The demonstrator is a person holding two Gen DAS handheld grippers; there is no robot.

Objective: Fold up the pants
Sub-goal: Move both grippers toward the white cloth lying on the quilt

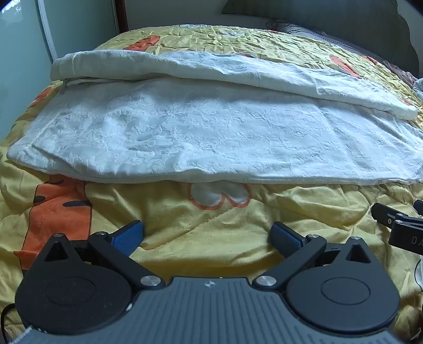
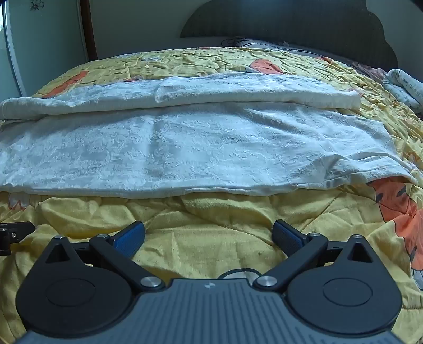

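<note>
Where the dark headboard (image 2: 304, 23) rises against the pale wall, a yellow quilt (image 1: 211, 34) with orange cartoon prints covers the bed. White pants (image 1: 211, 132) lie spread across it, legs side by side, beyond both tools. Left gripper (image 1: 206, 235) and right gripper (image 2: 208, 236) hover near the quilt, jaws wide apart, holding nothing.

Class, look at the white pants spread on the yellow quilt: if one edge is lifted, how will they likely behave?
The white pants will probably droop: the cloth looks thin and wrinkled, following the yellow quilt. They seem light for their spread. The folded-over far layer may slide off, since it lies loose. Neither open hand-held gripper touches them.
</note>
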